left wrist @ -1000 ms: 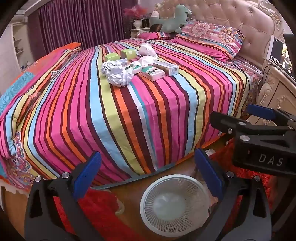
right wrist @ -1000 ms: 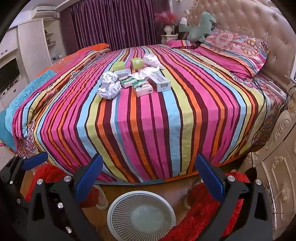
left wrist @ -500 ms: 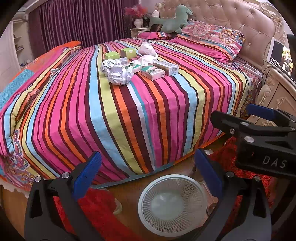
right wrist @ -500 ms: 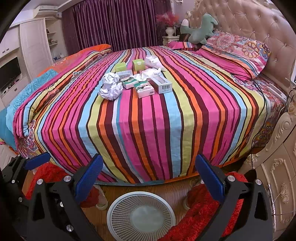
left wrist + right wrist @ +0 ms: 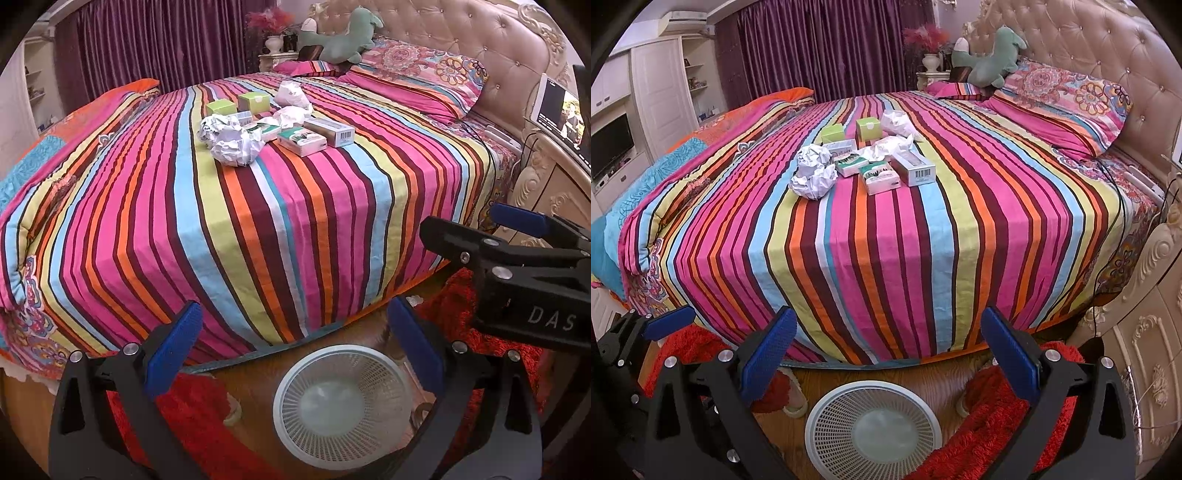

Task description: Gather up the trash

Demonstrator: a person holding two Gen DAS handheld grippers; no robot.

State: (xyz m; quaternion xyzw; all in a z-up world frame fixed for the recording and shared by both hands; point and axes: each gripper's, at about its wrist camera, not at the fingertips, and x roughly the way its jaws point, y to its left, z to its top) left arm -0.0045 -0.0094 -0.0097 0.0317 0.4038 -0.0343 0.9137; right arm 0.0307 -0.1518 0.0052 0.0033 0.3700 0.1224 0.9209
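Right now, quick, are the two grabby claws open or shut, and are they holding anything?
Left gripper: open, holding nothing.
Right gripper: open, holding nothing.

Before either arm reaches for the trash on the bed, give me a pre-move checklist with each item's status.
1. Left tongs open, nothing held: ok.
2. Right tongs open, nothing held: ok.
3. Trash pile in view, crumpled paper nearest: ok.
4. White basket on the floor below both tongs, mouth up: ok.
5. Striped bedspread bare between tongs and pile: ok.
6. Pile within reach from here: cannot tell.
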